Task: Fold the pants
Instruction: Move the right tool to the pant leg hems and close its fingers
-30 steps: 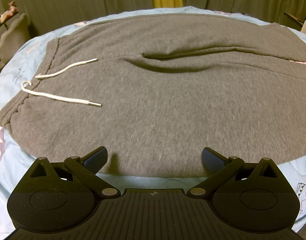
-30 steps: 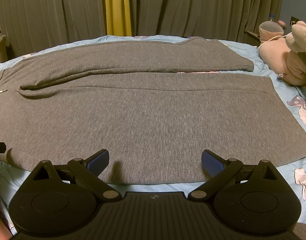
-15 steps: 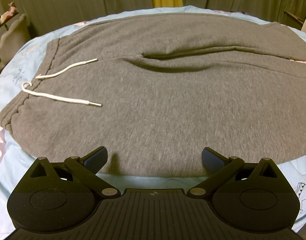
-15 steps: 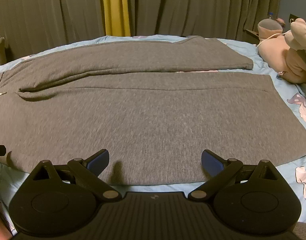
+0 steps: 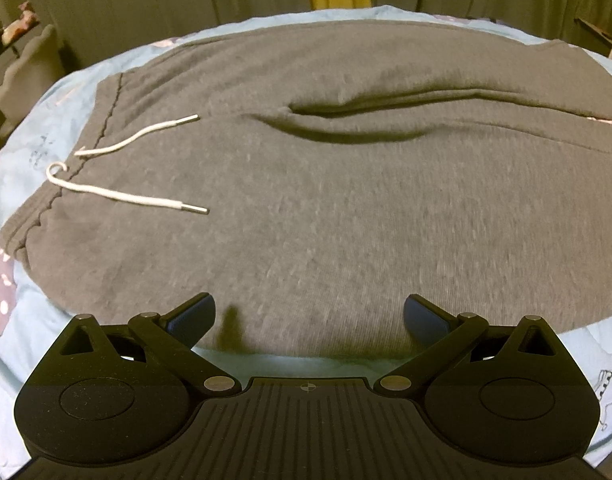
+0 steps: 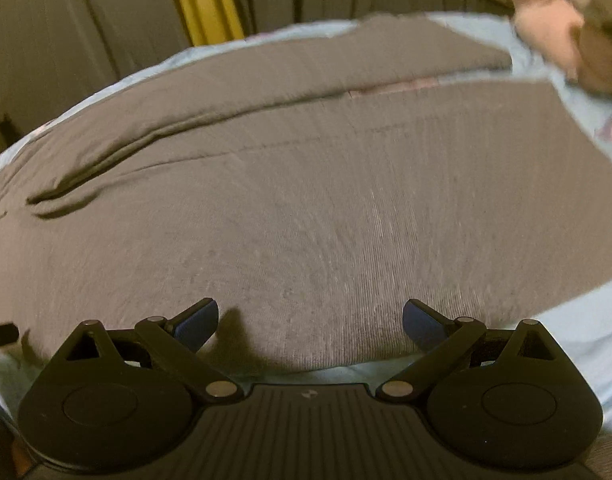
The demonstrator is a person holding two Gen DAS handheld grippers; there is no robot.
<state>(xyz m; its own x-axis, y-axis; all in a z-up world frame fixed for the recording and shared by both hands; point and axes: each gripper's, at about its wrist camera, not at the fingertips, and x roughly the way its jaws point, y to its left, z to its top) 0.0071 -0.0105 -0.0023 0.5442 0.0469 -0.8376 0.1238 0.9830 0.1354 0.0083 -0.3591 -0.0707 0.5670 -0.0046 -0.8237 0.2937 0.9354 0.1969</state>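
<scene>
Left wrist view: the grey pants (image 5: 326, 200) lie flat on the bed (image 5: 26, 168), waistband (image 5: 66, 176) toward 9 o'clock with the white drawstring (image 5: 118, 196) loose on top, legs running off toward 3 o'clock. My left tongs (image 5: 308, 316) stand wide apart and hold nothing, poised over the near hem edge at 6 o'clock. For a clean first fold I judge that I should lower until one finger slides under the near edge, then close on both fabric layers, well clear of the drawstring. Right wrist view: the picture is blurred, so detail is limited. The near leg fills the centre; the far leg lies beyond it toward 12 o'clock, with a crease between. My right tongs (image 6: 310, 316) are likewise wide and empty, above the near edge. A plush toy (image 6: 566, 28) sits at 1 o'clock, apart from the cloth. I would grip at matching depth with both tongs, lift evenly, and carry the near leg over the far one.
</scene>
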